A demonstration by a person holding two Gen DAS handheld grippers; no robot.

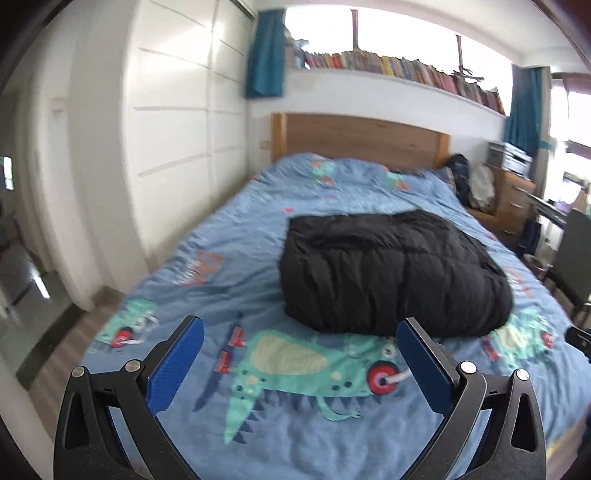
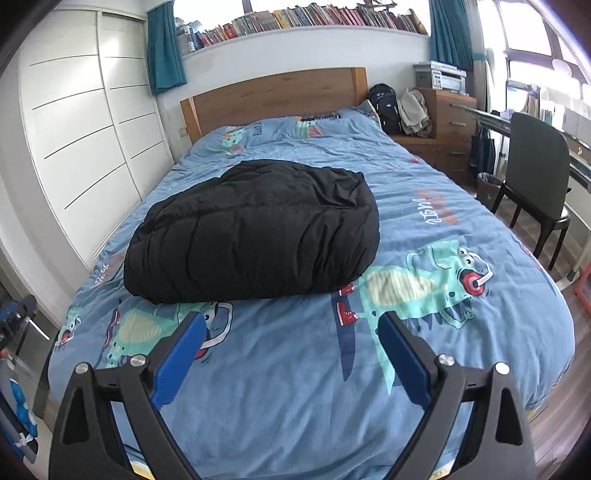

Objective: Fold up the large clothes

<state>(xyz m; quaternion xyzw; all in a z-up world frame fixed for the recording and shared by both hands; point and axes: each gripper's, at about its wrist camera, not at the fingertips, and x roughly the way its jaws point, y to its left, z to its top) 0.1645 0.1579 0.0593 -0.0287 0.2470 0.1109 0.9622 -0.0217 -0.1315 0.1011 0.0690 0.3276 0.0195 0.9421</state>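
Black jacket [image 2: 255,232] — blue bedcover [image 2: 314,369], teal dinosaur print.

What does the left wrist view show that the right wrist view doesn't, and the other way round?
Only the left wrist view shows the doorway into another room, left of the wardrobe. Only the right wrist view shows the dark chair at the desk and the blue "huge" lettering right of the jacket. Both show the folded black puffer jacket lying on the dinosaur bedspread, the wooden headboard, the book shelf, and each view's own open, empty tool.
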